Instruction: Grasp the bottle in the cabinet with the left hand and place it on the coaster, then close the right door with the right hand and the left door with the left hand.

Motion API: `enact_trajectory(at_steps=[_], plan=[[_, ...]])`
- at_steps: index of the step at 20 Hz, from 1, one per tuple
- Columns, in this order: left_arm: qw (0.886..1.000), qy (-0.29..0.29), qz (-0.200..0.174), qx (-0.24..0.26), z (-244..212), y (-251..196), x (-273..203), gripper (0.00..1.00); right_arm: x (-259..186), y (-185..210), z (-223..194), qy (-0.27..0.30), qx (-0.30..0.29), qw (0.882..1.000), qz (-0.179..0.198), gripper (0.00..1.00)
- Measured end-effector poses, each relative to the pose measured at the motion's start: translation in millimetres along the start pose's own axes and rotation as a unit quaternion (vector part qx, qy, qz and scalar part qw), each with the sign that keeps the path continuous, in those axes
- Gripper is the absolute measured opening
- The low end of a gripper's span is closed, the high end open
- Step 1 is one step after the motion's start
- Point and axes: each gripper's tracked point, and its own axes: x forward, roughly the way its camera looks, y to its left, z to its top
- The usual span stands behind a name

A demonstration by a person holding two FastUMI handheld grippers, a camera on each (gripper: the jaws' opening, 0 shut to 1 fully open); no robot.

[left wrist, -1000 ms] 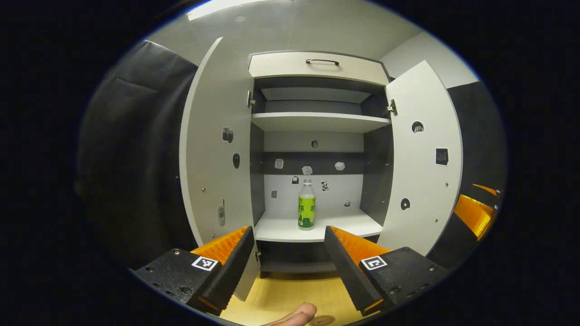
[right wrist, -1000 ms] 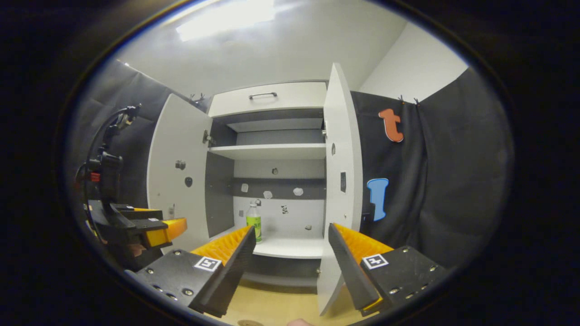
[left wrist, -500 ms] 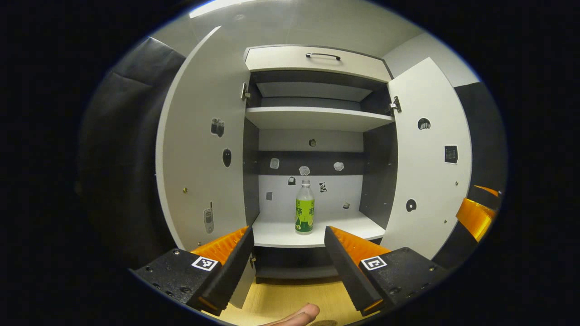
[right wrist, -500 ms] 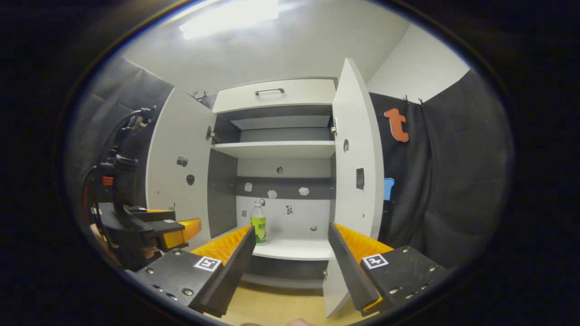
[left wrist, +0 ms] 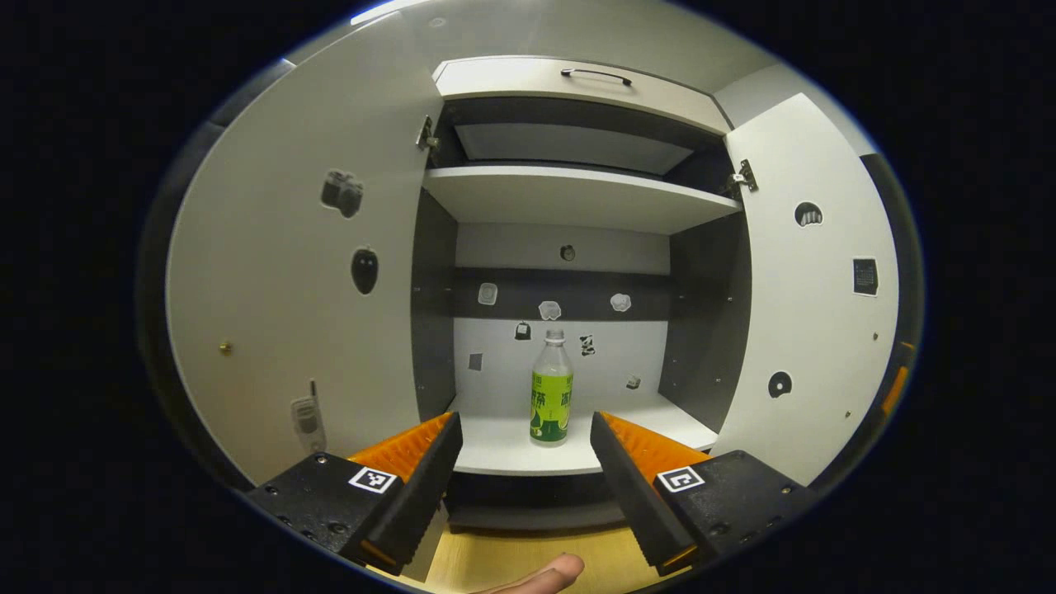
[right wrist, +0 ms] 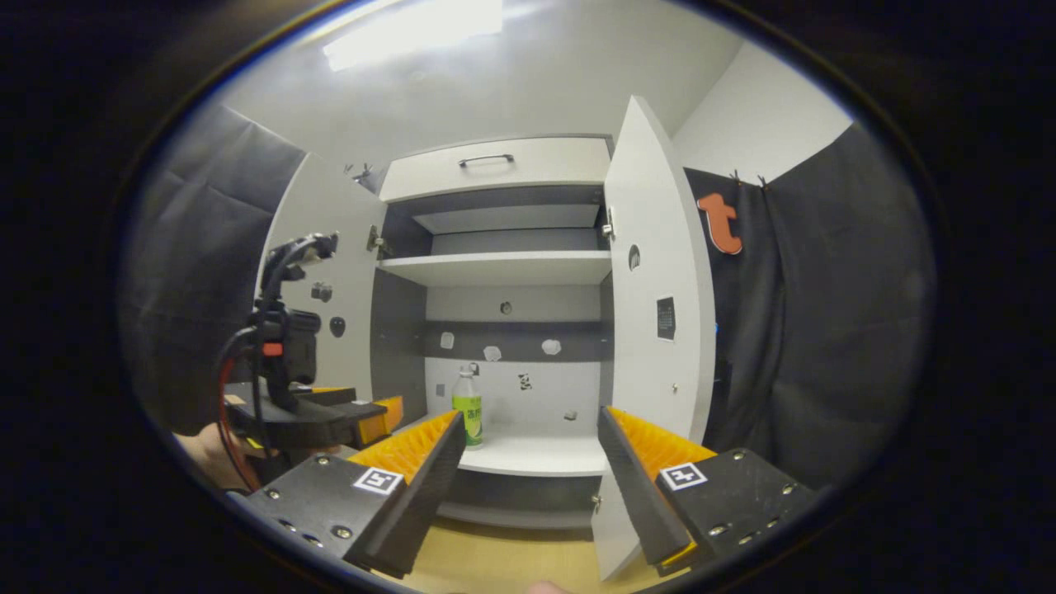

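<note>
Main risk: the left gripper [left wrist: 521, 450] is heading at a tall, narrow green-labelled bottle [left wrist: 550, 388] standing upright on the lower shelf [left wrist: 503, 450] of the cabinet [left wrist: 577, 206]. If one finger reaches it before the other, I'd expect a tip-over, likely rolling toward the back panel or off the shelf's front edge. Second risk: the left door [left wrist: 297, 272] is sitting close along the gripper's left side, so a drift that way could be clipping it and swinging it. Grabbing at the thin neck instead of the labelled body would probably be letting it slip. Left gripper's fingers are spread wide, holding nothing. The bottle is sitting between their lines but well ahead of the tips, slightly nearer the right finger [left wrist: 635, 474], no contact. From the right gripper view, the left gripper [right wrist: 375, 411] is hanging short of the shelf front, the bottle [right wrist: 467, 407] deeper in. The right gripper [right wrist: 521, 450] is also spread open and empty, hanging back near the edge of the right door [right wrist: 656, 330]. Both doors are standing open. Can't locate the coaster.
</note>
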Motion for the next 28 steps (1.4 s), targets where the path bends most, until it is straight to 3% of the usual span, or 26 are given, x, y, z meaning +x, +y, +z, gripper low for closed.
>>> enact_trajectory(at_steps=[11, 18, 23, 26, 28], plan=[[0.998, -0.023, -0.053, 0.002, -17, -32, 130, 0.99, 1, -17, -7, 0.006, -0.009, 0.999, -0.031, 0.97], [0.999, 0.011, -0.048, -0.007, -51, -26, 203, 0.99, -17, -36, -11, 0.006, -0.026, 0.998, -0.057, 0.97], [0.998, 0.025, -0.047, 0.015, -65, -20, 239, 0.99, -37, -56, -11, 0.013, -0.036, 0.996, -0.084, 0.97], [0.998, 0.034, -0.056, 0.016, -64, -24, 232, 0.78, -48, -64, -20, 0.023, -0.033, 0.995, -0.095, 0.97], [0.998, 0.006, -0.060, -0.007, -45, -26, 217, 0.77, -56, -71, -28, 0.032, -0.028, 0.994, -0.104, 0.97]])
